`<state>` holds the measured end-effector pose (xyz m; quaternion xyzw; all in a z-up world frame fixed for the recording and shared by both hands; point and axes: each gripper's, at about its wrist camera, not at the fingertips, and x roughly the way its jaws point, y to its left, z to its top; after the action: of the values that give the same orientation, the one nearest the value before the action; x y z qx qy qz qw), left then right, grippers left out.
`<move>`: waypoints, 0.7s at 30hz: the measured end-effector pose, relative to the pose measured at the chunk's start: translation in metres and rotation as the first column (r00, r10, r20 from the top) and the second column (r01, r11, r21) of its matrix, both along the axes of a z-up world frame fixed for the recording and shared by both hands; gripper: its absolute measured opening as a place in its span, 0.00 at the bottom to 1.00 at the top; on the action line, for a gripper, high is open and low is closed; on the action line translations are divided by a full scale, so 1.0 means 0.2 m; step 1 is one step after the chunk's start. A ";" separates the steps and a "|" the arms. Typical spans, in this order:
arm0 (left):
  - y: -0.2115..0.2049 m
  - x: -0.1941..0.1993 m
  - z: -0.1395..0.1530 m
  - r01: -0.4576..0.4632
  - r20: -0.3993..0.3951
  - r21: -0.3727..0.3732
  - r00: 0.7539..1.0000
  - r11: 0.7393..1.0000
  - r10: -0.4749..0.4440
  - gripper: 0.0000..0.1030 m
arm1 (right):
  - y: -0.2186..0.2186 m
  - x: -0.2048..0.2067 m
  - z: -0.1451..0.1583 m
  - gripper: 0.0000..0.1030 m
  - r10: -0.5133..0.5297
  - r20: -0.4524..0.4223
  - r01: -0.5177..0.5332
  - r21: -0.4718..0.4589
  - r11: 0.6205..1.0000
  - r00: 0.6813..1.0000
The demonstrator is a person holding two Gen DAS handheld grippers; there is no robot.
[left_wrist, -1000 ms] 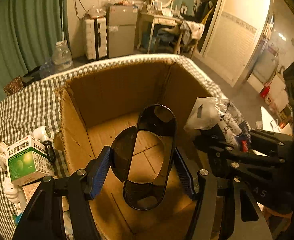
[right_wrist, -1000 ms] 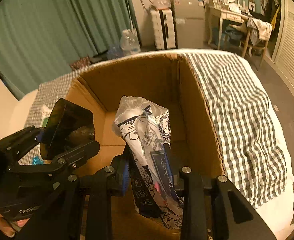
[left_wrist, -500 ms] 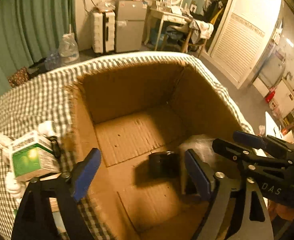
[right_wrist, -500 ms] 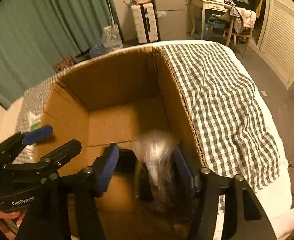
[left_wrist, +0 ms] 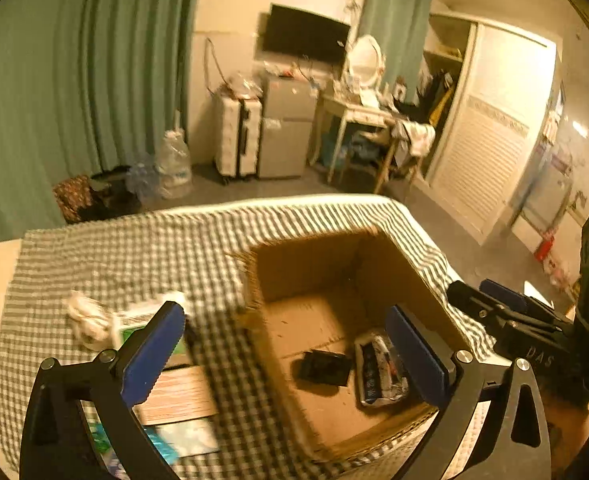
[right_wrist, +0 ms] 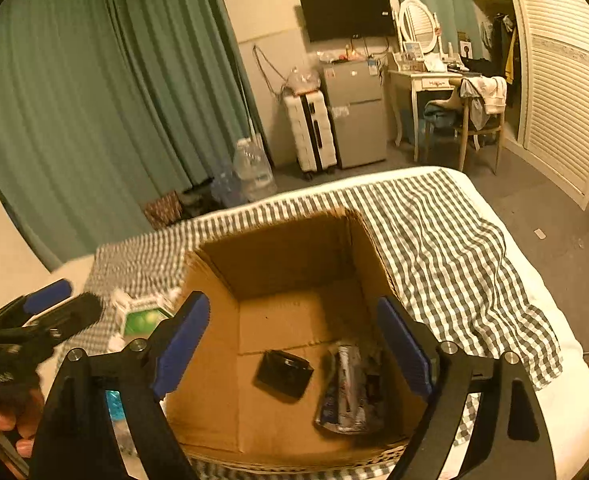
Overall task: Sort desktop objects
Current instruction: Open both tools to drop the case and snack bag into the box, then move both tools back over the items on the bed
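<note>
Both things now lie in the box (right_wrist: 294,264). A second ago the left hand-held gripper (left_wrist: 286,352) held the black case (right_wrist: 284,374) and the right hand-held gripper (right_wrist: 292,346) held the shiny packet (right_wrist: 350,392). The jaws of both have just been opening, and now both stand wide with nothing between them. The case rests on the box floor, in the lower middle of the right view. The packet lies just beside it, to its right, near the box wall. Both grippers hang above the box.

So two things look sorted. More wait on the checked cloth (left_wrist: 134,256) to the left of the box: a green and white carton (left_wrist: 134,326), a white thing (left_wrist: 86,320) beside it, and flat things lower left. One of those is likely next.
</note>
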<state>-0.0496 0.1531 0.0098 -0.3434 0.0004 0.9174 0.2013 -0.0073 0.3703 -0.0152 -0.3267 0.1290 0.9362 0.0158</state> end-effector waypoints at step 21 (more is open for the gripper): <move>-0.95 0.11 0.11 -0.322 -0.178 -0.095 0.936 0.942 0.302 1.00 | -0.63 0.13 0.25 1.00 0.323 -0.231 -0.303 0.120 0.946 0.918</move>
<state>-0.0284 -0.0363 0.0308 -0.2755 0.0186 0.9606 0.0306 0.0189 0.2443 0.0348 -0.2227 0.0376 0.9645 -0.1369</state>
